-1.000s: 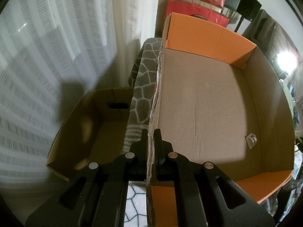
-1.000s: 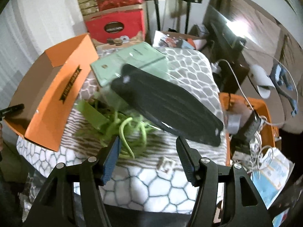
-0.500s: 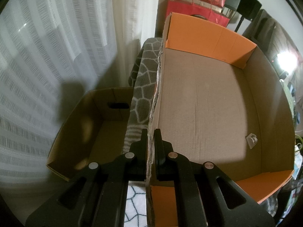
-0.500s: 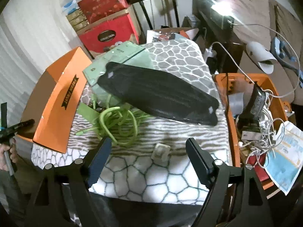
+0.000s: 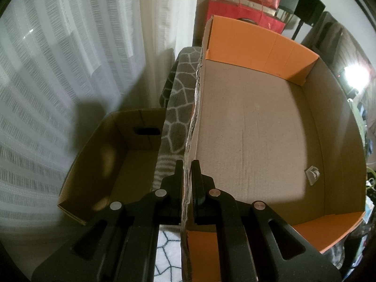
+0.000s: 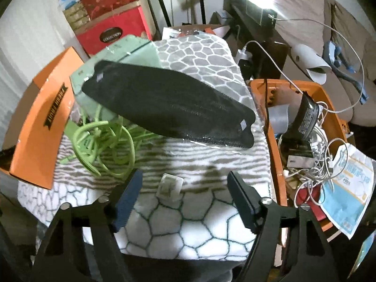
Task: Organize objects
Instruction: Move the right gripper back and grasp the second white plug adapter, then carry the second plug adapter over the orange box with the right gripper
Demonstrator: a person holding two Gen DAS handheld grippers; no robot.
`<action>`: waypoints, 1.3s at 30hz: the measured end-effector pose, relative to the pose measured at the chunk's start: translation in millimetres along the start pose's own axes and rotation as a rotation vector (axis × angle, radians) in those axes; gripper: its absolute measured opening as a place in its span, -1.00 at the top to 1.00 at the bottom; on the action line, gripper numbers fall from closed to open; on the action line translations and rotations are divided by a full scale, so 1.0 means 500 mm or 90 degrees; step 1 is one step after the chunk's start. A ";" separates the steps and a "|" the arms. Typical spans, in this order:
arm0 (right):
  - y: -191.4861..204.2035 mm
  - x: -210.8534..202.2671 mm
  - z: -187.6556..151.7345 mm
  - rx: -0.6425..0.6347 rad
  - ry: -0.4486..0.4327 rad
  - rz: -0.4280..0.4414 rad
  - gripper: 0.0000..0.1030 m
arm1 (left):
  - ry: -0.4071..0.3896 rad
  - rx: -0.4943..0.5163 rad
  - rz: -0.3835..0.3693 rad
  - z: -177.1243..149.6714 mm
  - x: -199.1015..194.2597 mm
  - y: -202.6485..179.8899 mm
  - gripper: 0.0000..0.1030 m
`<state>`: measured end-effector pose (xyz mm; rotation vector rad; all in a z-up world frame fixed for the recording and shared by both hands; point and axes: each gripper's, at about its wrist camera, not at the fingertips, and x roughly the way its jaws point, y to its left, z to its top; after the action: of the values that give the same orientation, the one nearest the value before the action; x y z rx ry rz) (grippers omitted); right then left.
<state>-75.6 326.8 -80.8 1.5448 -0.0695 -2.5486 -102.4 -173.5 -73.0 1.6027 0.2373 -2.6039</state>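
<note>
Lowered toward the small clear packet (image 6: pixel 169 185), right gripper (image 6: pixel 184 196) gapes empty, jaws just narrowing; left gripper (image 5: pixel 187 181) pinches orange box (image 5: pixel 303 54) wall, one white piece (image 5: pixel 312 174) inside, clutter remaining.

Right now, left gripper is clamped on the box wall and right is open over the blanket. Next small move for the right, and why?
Probably lower the right gripper onto the small white plastic clip and close. The clip lies on the patterned blanket between the open fingers, untouched. The left gripper steadies the orange cardboard box, which already holds a similar clip.
</note>
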 end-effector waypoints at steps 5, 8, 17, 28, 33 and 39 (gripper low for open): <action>0.012 0.019 -0.002 -0.009 0.015 0.003 -0.09 | -0.001 -0.005 0.003 0.000 0.000 0.000 0.89; 0.022 0.028 -0.003 -0.018 0.022 0.002 0.19 | -0.001 -0.006 0.003 0.000 0.000 0.000 0.89; 0.037 0.039 -0.007 -0.046 0.027 -0.020 0.54 | -0.001 -0.006 0.003 -0.001 0.001 0.000 0.89; 0.043 -0.065 0.026 -0.054 -0.040 -0.014 0.54 | -0.001 -0.007 0.003 -0.001 0.002 0.001 0.89; 0.067 -0.109 0.051 -0.075 -0.067 -0.006 0.54 | 0.000 -0.008 0.002 0.000 0.002 0.001 0.89; 0.119 -0.141 0.073 -0.112 -0.085 0.015 0.54 | -0.001 -0.008 0.002 -0.001 0.002 0.001 0.89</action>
<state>-69.2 277.8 5.2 1.3017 0.1169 -2.5584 -102.6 -173.9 -74.0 1.5968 0.2497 -2.5957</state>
